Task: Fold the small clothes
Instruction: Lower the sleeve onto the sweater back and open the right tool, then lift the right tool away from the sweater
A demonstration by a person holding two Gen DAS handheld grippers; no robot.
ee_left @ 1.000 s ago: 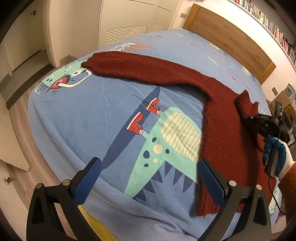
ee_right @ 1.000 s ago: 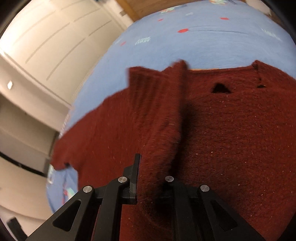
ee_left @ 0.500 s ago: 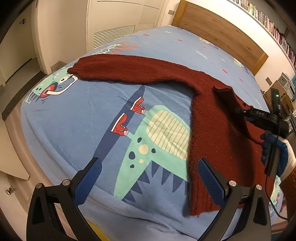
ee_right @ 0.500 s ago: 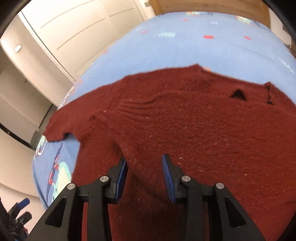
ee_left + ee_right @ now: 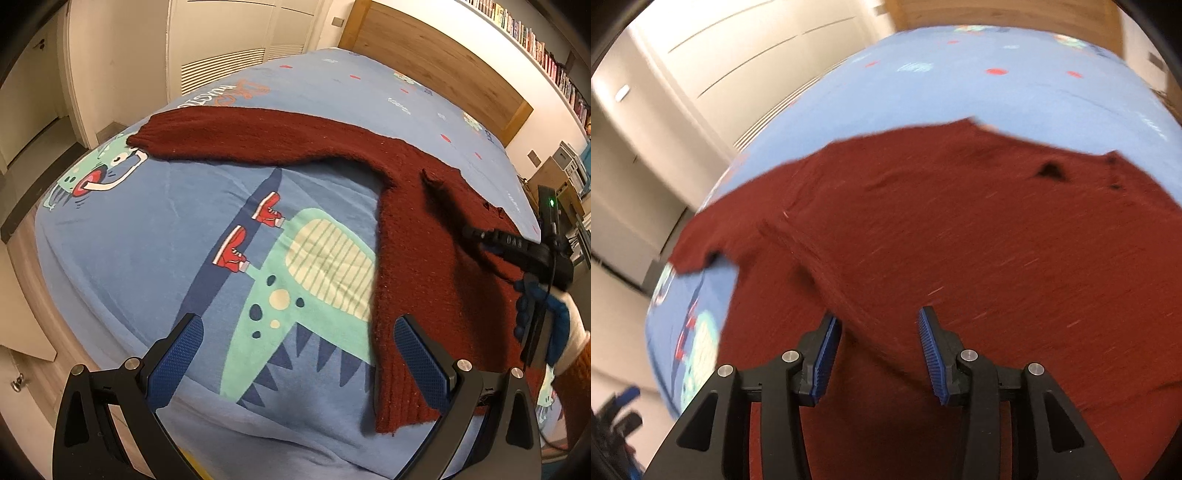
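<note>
A dark red knit sweater (image 5: 417, 236) lies on the blue dinosaur bedsheet (image 5: 207, 236). One sleeve (image 5: 236, 136) stretches out to the far left. The other sleeve is folded across the body, its cuff (image 5: 436, 181) lying on the chest. My left gripper (image 5: 295, 354) is open and empty above the near edge of the bed, beside the sweater's hem (image 5: 399, 410). My right gripper (image 5: 877, 347) is open just above the sweater's body (image 5: 997, 251), with the folded sleeve (image 5: 827, 266) running under it. It also shows in the left wrist view (image 5: 517, 251), held by a blue-gloved hand.
A wooden headboard (image 5: 436, 62) stands at the far end of the bed. White wardrobe doors (image 5: 229, 40) line the wall on the left. The wooden floor (image 5: 37, 317) runs along the bed's left side. A bookshelf (image 5: 535, 40) hangs high on the right wall.
My right gripper has let go of the sleeve cuff it held up and has opened wider; the sleeve now lies flat across the body. The left gripper has drifted slightly.
</note>
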